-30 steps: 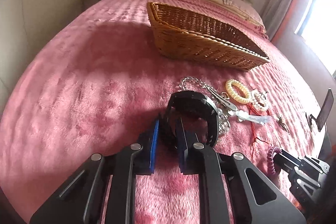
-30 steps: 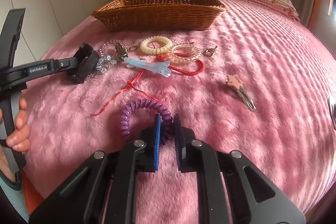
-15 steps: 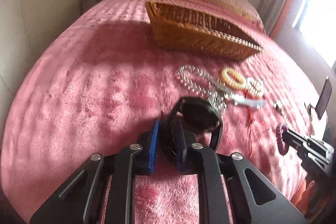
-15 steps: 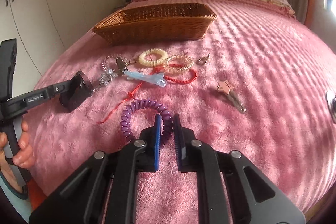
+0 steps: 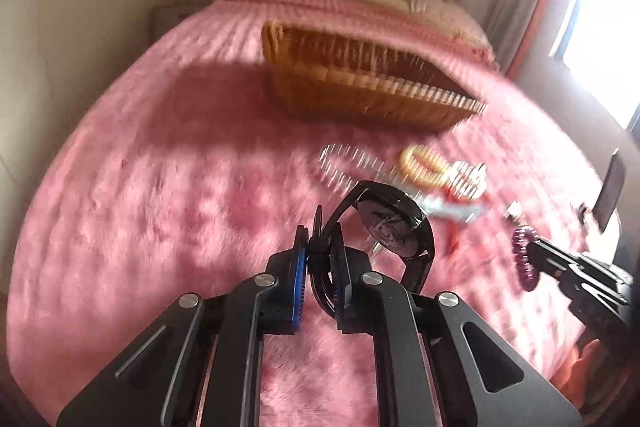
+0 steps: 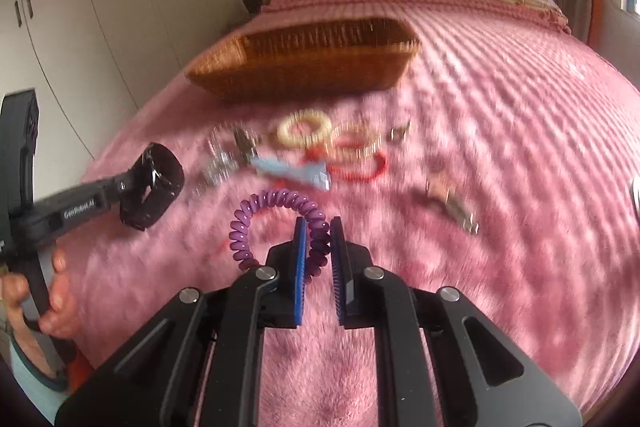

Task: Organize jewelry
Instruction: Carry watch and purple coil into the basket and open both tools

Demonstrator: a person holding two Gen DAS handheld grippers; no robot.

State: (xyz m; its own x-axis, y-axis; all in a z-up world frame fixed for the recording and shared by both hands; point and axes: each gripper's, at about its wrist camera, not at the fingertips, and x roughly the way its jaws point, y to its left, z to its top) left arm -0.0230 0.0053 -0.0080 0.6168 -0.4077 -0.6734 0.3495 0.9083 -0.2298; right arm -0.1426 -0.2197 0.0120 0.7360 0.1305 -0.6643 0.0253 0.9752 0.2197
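Black watch (image 5: 394, 227) pinched in left tool (image 5: 320, 263), purple spiral hair tie (image 6: 276, 223) pinched in right tool (image 6: 318, 247)

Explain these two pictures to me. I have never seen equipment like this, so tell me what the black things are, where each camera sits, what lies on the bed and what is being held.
There is no robot here. A person holds a black two-finger tool in each hand, and each tool carries a wide-angle camera looking forward along its fingers.

The left wrist view shows the left gripper shut on the strap of a black watch. The right wrist view shows the right gripper shut on a purple spiral hair tie. Each tool also shows at the side of the other's picture.

On the pink bedspread sits a wicker basket. In front of it lie a cream spiral tie, a light blue clip, a red cord and some silvery pieces too blurred to name.
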